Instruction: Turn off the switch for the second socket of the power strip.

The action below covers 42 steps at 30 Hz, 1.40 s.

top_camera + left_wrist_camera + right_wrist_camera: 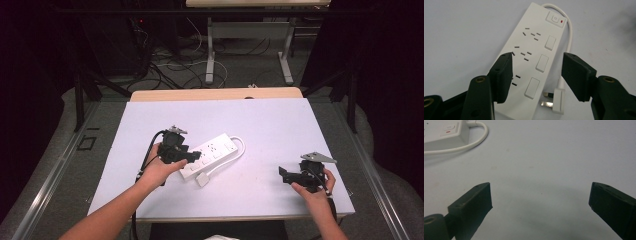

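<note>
Dark curtains and black frame posts close off the room on both sides; a grey floor (pixel 235 70) behind the table carries loose cables and the legs of a second desk (pixel 250 50). Nearer the camera, a table (pixel 280 125) with a pale lilac-white top and a wooden far edge bears the work.

At the middle of that top lies a white power strip (pixel 212 152), set on a diagonal, its switch end toward the far right. In the left gripper view the strip (pixel 531 55) shows three socket groups, three rocker switches and a master button with a red mark at the far end. Its white cord (pixel 240 147) loops out of the switch end and runs back along the strip's side to a plug (pixel 202 179), which lies on the table just beside the near end, pins showing.

Over the near end of the strip hangs the left gripper (pixel 192 156). Its jaws stand about half open, astride the strip's width; the left jaw sits over the strip's socket side, the right jaw over the cord beside the plug (pixel 556 101). Whether either pad touches the strip cannot be told; nothing is gripped.

Well apart, near the table's right front corner, the right gripper (pixel 284 174) points toward the strip, jaws spread wide over bare table, holding nothing.
</note>
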{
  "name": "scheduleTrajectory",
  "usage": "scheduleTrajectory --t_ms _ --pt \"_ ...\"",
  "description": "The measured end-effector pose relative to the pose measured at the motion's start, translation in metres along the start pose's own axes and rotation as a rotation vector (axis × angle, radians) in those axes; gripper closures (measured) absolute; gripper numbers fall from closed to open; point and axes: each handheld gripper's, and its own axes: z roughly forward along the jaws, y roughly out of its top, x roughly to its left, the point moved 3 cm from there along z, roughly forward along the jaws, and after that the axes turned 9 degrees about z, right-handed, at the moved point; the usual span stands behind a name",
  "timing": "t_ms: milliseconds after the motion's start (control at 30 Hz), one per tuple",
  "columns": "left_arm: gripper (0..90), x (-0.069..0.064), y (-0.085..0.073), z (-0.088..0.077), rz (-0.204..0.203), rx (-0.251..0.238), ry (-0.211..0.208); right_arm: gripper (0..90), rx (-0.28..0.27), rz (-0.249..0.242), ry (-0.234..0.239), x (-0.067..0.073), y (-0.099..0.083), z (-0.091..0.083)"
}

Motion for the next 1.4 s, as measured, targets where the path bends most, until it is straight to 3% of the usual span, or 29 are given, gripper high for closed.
scheduleTrajectory --t_ms 467,933,1333,1400 --pt "44.1 -0.002 0.002 0.02 -0.035 0.039 -0.019 4.5 0.009 0.002 0.01 -0.001 0.0 -0.001" --pt "49.5 0.0 0.004 0.036 -0.129 0.104 -0.059 4.9 0.017 -0.002 0.015 -0.001 0.0 0.0" --pt "60.6 0.0 0.004 0.048 -0.129 0.154 -0.053 5.1 0.02 -0.001 0.018 -0.001 -0.001 0.001" --pt "63.1 0.0 0.004 0.051 -0.109 0.173 -0.05 5.2 0.016 -0.002 0.015 -0.001 -0.001 0.002"
